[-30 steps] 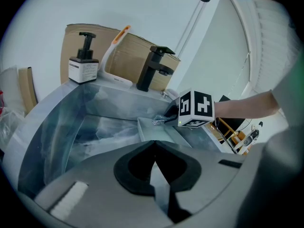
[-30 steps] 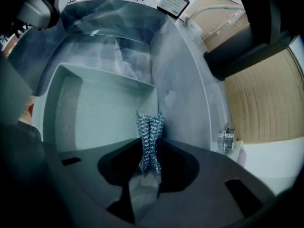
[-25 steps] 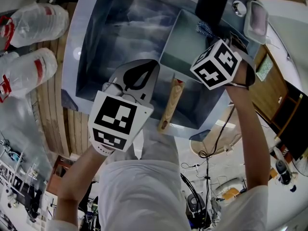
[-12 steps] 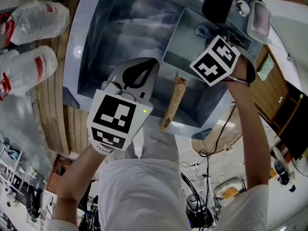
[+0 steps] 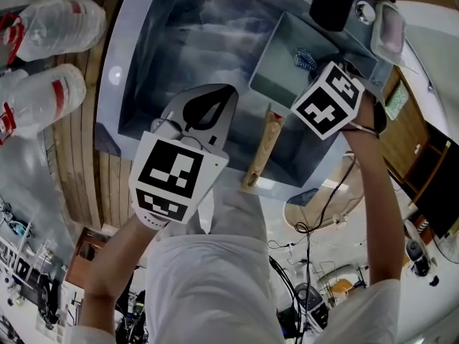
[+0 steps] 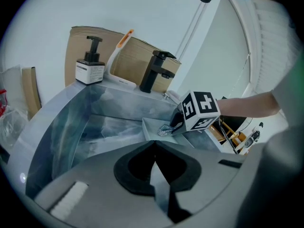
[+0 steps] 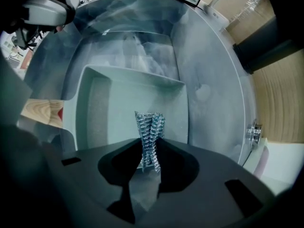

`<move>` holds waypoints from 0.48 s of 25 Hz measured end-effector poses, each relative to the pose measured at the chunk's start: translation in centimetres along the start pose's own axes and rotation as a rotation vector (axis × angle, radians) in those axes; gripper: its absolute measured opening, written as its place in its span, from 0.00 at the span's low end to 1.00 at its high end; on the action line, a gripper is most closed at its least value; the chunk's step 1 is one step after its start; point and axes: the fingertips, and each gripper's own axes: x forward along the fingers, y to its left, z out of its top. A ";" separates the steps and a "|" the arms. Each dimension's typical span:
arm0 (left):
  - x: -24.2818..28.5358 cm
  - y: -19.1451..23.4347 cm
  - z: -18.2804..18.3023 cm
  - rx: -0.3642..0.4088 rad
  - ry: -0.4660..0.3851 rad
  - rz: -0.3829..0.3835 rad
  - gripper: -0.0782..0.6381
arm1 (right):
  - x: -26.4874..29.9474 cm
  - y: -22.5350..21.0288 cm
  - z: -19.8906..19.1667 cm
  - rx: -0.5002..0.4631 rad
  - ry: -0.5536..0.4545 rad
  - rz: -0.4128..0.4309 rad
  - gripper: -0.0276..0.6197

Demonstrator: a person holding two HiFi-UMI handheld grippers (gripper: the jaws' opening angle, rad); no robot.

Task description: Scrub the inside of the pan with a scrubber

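Observation:
A square grey pan [image 5: 281,61] with a wooden handle [image 5: 259,151] lies in the right part of the sink [image 5: 136,56]. Above the pan's floor my right gripper [image 5: 310,67] is shut on a silvery wire scrubber [image 5: 304,57]. In the right gripper view the scrubber [image 7: 149,136] sticks up from the closed jaws of the right gripper [image 7: 148,161], over the pan [image 7: 128,103]. My left gripper [image 5: 214,97] hangs over the sink's front edge, left of the handle, shut on nothing. The left gripper view shows its jaws [image 6: 155,148] meeting, with the scrubber [image 6: 166,128] beyond.
A black tap [image 6: 159,70], a soap pump bottle [image 6: 89,66] and a dish brush [image 6: 118,49] stand behind the sink. Two plastic bottles [image 5: 46,63] lie on the wooden slats at left. A lidded clear container [image 5: 384,26] sits right of the sink.
The right gripper with the scrubber has shifted slightly toward the pan's near side. The left gripper has barely moved.

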 end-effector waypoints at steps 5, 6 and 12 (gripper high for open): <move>-0.3 -0.3 0.1 0.002 -0.005 0.001 0.12 | -0.8 1.8 -0.2 -0.010 0.000 0.049 0.18; -0.3 -0.3 0.0 0.001 -0.005 0.001 0.12 | -1.0 2.2 -0.2 -0.012 0.000 0.061 0.18; -0.4 -0.5 0.0 0.003 -0.007 -0.008 0.12 | -1.9 4.6 0.0 -0.025 0.010 0.128 0.18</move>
